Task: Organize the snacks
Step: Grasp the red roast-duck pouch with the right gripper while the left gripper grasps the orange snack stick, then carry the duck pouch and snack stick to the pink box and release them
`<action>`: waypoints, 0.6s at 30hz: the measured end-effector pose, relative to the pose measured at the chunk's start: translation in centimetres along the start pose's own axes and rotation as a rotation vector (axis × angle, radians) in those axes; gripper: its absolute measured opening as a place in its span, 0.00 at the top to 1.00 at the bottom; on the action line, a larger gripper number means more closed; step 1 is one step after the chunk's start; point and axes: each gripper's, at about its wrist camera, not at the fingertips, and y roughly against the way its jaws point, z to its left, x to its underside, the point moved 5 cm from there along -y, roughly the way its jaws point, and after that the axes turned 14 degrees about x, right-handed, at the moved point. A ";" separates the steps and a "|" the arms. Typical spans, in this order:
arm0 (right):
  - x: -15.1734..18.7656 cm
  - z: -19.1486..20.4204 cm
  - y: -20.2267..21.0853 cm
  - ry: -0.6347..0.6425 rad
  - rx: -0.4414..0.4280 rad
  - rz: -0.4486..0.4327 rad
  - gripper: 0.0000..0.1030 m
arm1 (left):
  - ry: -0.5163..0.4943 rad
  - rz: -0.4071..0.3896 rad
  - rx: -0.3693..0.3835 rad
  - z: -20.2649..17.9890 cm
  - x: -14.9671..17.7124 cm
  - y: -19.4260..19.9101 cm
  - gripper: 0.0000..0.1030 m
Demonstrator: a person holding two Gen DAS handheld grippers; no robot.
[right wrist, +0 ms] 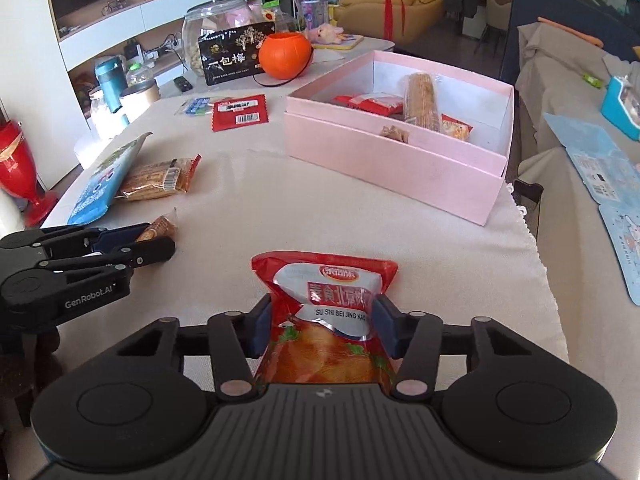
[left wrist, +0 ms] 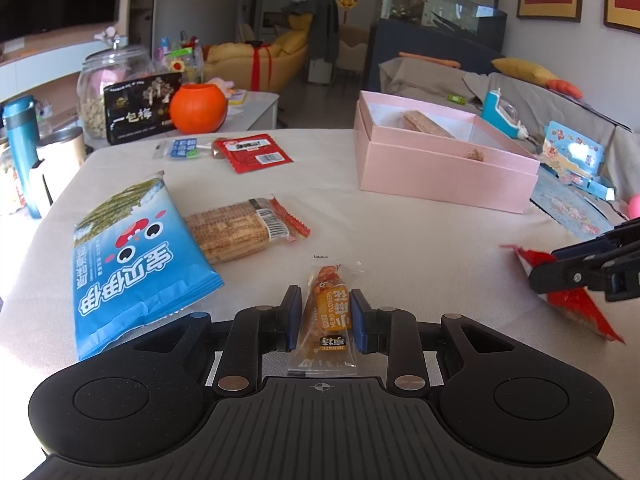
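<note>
Fingers (left wrist: 295,312) of the left gripper (left wrist: 325,314) pressed narrow against both sides of an orange snack packet (left wrist: 329,312), lying lengthwise on the cloth-covered tabletop (left wrist: 420,240). Just left, a blue seaweed bag (left wrist: 132,264) and a cracker pack (left wrist: 236,232) touching it; farther back a red sachet (left wrist: 253,153); at right rear an open pink box (left wrist: 444,168). Seen at the right edge, the right gripper (left wrist: 560,276) over a red bag. From the right wrist, fingers (right wrist: 262,328) of the right gripper (right wrist: 324,330) closed on a red vegetarian-duck bag (right wrist: 328,312), crumpling its middle. Ahead and right, the pink box (right wrist: 400,160) holding several snacks, among them a long cracker pack (right wrist: 422,100). At left, the left gripper (right wrist: 158,242) low over the tabletop (right wrist: 320,216), clamped on its packet.
</note>
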 end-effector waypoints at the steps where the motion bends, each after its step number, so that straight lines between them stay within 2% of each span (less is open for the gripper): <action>1: -0.2 -0.3 0.4 -0.001 -0.006 -0.010 0.67 | -0.001 0.001 -0.001 0.0 0.0 0.0 0.70; 4: -0.9 -1.1 1.0 -0.026 -0.028 -0.023 0.72 | -0.009 0.003 -0.007 -0.1 0.0 0.0 0.70; 9: -1.0 -1.6 1.2 -0.015 -0.057 -0.035 0.73 | -0.016 0.006 -0.012 -0.2 0.0 -0.2 0.70; 10: -0.7 -1.4 1.3 0.003 -0.061 -0.044 0.67 | -0.015 0.005 -0.011 -0.2 0.0 -0.2 0.70; 11: -0.4 -1.3 1.4 0.016 -0.061 -0.049 0.48 | -0.015 0.005 -0.012 -0.2 0.0 -0.2 0.70; 12: 0.0 -1.3 1.5 0.024 -0.048 -0.059 0.35 | -0.015 0.005 -0.011 -0.2 0.0 -0.2 0.70; 13: 0.3 -1.3 1.5 0.030 -0.032 -0.072 0.17 | -0.014 0.005 -0.011 -0.2 0.0 -0.2 0.70; 15: 0.9 -1.7 1.4 0.025 0.012 -0.096 0.14 | -0.014 0.005 -0.011 -0.2 0.0 -0.2 0.70; 18: 1.7 -2.4 0.3 -0.032 -0.024 -0.020 0.14 | -0.013 0.005 -0.010 -0.2 0.0 -0.2 0.70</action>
